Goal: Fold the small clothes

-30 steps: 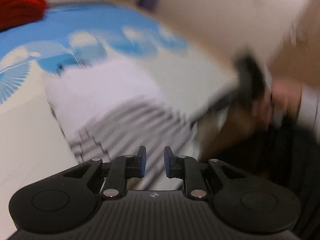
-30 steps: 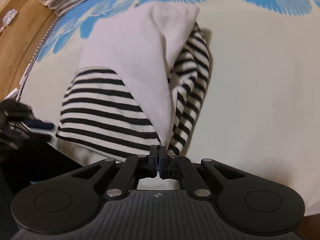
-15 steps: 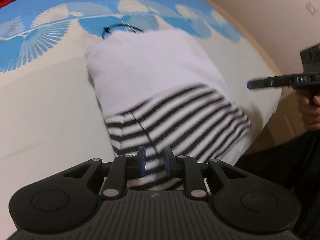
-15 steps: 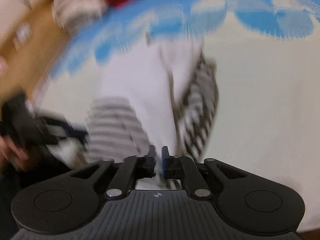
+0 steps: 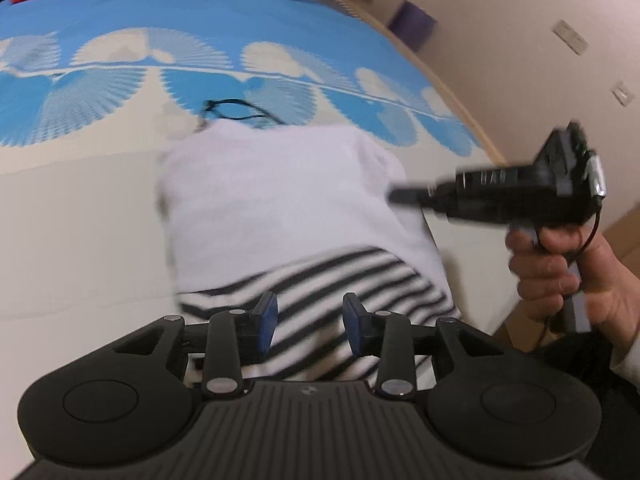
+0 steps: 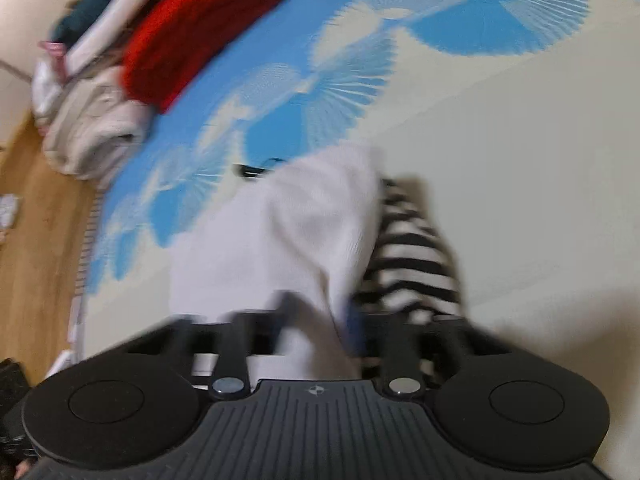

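A small white garment with a black-and-white striped part (image 5: 280,208) lies folded on the bed. My left gripper (image 5: 309,320) is open and empty, just above its striped near edge. My right gripper (image 6: 320,320) is open over the same garment (image 6: 296,232), with white cloth lying between its blurred fingers; it also shows in the left wrist view (image 5: 404,196), hovering above the garment's right edge. A thin black cord (image 5: 236,110) pokes out at the garment's far end.
The bed cover (image 5: 80,220) is cream with blue fan prints. A red folded garment (image 6: 192,28) and a pile of pale clothes (image 6: 92,136) lie at the far end of the bed. A wooden floor (image 6: 32,248) runs along the bed's left side.
My right gripper was shut on the garment's edge and has opened and let it go. My left gripper has opened wider and swung over the striped hem.
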A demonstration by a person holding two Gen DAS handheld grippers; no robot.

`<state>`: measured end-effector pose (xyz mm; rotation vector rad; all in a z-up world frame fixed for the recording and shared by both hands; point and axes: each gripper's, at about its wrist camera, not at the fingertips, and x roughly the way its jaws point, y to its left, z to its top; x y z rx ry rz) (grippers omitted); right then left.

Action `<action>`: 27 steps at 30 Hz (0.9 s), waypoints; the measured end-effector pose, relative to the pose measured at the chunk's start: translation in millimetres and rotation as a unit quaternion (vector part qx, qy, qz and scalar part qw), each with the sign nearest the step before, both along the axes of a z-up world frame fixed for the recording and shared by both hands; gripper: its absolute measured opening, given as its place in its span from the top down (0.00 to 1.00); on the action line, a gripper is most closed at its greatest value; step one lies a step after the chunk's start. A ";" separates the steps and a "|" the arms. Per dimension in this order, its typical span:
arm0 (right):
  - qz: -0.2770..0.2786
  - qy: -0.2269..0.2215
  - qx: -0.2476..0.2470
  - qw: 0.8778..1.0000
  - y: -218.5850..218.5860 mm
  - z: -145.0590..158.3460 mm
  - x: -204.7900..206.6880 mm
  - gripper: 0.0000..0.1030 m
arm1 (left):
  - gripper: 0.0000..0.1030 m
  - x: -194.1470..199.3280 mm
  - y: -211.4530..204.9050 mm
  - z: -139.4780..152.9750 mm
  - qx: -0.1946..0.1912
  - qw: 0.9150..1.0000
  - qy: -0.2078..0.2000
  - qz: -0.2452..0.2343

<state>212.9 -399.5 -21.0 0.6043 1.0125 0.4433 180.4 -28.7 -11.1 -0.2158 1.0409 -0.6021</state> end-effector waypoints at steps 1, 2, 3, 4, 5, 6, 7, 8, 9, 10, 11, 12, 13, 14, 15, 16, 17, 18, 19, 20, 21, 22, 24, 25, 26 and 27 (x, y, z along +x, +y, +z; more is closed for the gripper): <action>0.006 -0.031 -0.002 0.999 0.3 9.7 -2.6 0.95 | 0.63 -1.0 -4.3 -1.5 0.000 1.000 -0.002 -0.011; 0.003 -0.049 -0.005 0.999 -3.0 16.0 -4.0 0.95 | 0.63 -2.1 -8.3 -3.5 0.005 1.000 -0.003 -0.022; -0.015 -0.048 -0.008 0.999 -10.6 16.9 -4.1 0.96 | 0.64 -3.0 -12.8 -6.3 0.015 0.999 -0.001 -0.033; -0.038 -0.030 -0.016 0.999 -19.3 12.6 -2.8 0.96 | 0.64 -4.3 -16.9 -10.3 0.027 0.999 0.002 -0.042; -0.060 -0.006 -0.040 0.997 -24.8 5.3 -0.7 0.96 | 0.65 -6.0 -20.3 -14.1 0.043 0.998 0.006 -0.051; -0.075 0.013 -0.082 0.994 -26.9 -2.1 0.4 0.96 | 0.75 -7.1 -23.5 -19.2 0.055 0.996 0.012 -0.062; -0.080 0.025 -0.111 0.990 -25.7 -8.1 1.0 0.96 | 0.76 -8.2 -26.7 -24.5 0.074 0.995 0.020 -0.069; -0.076 0.032 -0.118 0.990 -22.8 -12.3 1.7 0.96 | 0.76 -9.5 -27.7 -29.2 0.090 0.993 0.023 -0.071; -0.062 0.035 -0.111 0.991 -17.8 -14.2 2.5 0.96 | 0.76 -10.9 -27.7 -31.7 0.102 0.992 0.024 -0.070; -0.051 0.032 -0.108 0.992 -13.2 -12.8 2.6 0.95 | 0.76 -10.8 -26.4 -31.2 0.103 0.992 0.025 -0.069; -0.045 0.023 -0.114 0.992 -9.3 -8.6 1.6 0.93 | 0.76 -9.5 -23.7 -29.0 0.094 0.993 0.026 -0.068; -0.045 0.013 -0.123 0.991 -6.6 -3.4 -0.2 0.89 | 0.76 -8.5 -18.8 -25.1 0.078 0.995 0.027 -0.062; -0.048 0.006 -0.125 0.991 -7.6 1.7 -2.3 0.85 | 0.76 -7.6 -13.7 -22.0 0.064 0.996 0.024 -0.056; -0.049 0.000 -0.118 0.992 -10.8 7.0 -6.0 0.78 | 0.76 -7.3 -9.2 -17.7 0.051 0.997 0.020 -0.049; -0.042 -0.007 -0.100 0.994 -13.5 11.0 -9.6 0.71 | 0.76 -7.3 -5.4 -14.6 0.038 0.998 0.016 -0.045; -0.032 -0.008 -0.088 0.996 -14.9 12.4 -11.7 0.57 | 0.75 -7.3 -2.1 -13.0 0.028 0.999 0.016 -0.042; -0.013 -0.005 -0.082 0.997 -13.8 14.0 -16.4 0.47 | 0.75 -8.5 -0.5 -12.4 0.024 0.999 0.017 -0.041; 0.011 0.004 -0.083 0.996 -12.2 11.4 -19.6 0.47 | 0.74 -7.8 0.2 -12.8 0.025 0.999 0.018 -0.041; 0.032 0.015 -0.089 0.995 -9.1 6.5 -22.4 0.47 | 0.74 -7.8 0.6 -13.6 0.030 0.999 0.018 -0.040; 0.047 0.028 -0.095 0.994 -6.5 0.1 -25.6 0.47 | 0.73 -5.7 0.5 -11.8 0.036 0.998 0.019 -0.040; 0.061 0.044 -0.099 0.992 -5.0 -6.5 -28.6 0.47 | 0.70 -5.1 1.1 -12.1 0.039 0.998 0.020 -0.038; 0.073 0.058 -0.105 0.990 -3.7 -12.5 -31.4 0.48 | 0.66 -5.6 1.9 -12.0 0.040 0.998 0.021 -0.035; 0.098 0.068 -0.119 0.986 0.1 -19.7 -38.0 0.50 | 0.63 -5.1 3.1 -10.1 0.034 0.999 0.015 -0.027; 0.109 0.064 -0.120 0.985 2.3 -19.0 -43.1 0.59 | 0.62 -5.7 2.7 -7.2 0.027 0.999 0.007 -0.023; 0.113 0.054 -0.111 0.986 1.6 -16.0 -45.7 0.77 | 0.61 -4.8 2.1 -4.7 0.018 1.000 -0.001 -0.021; 0.116 0.050 -0.099 0.987 -1.1 -12.9 -46.6 0.89 | 0.58 -6.2 0.4 -2.0 0.006 1.000 -0.010 -0.023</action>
